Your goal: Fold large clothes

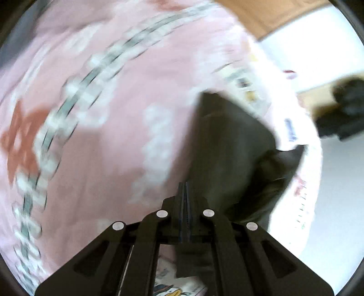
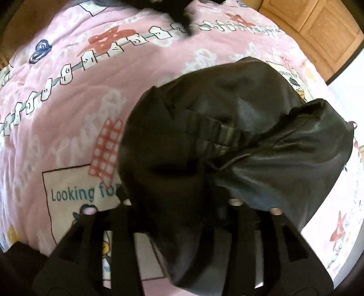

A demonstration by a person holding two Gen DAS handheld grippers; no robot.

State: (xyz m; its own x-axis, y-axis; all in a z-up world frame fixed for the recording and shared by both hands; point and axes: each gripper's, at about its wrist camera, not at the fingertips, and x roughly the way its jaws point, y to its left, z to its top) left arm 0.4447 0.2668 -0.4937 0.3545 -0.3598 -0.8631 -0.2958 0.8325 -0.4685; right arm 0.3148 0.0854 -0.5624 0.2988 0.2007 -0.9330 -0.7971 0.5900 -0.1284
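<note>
A black leather-like garment lies bunched on a pink patterned bedspread. In the right wrist view it drapes over my right gripper and hides the fingertips, so the grip cannot be made out. In the left wrist view, which is motion-blurred, my left gripper has its fingers pressed together just left of the garment's dark edge; whether cloth is pinched between them is unclear.
The bedspread covers a bed. Wooden cabinets stand behind at upper right, and a wooden surface shows in the left view. A white floor lies right of the bed. A dark object sits at far right.
</note>
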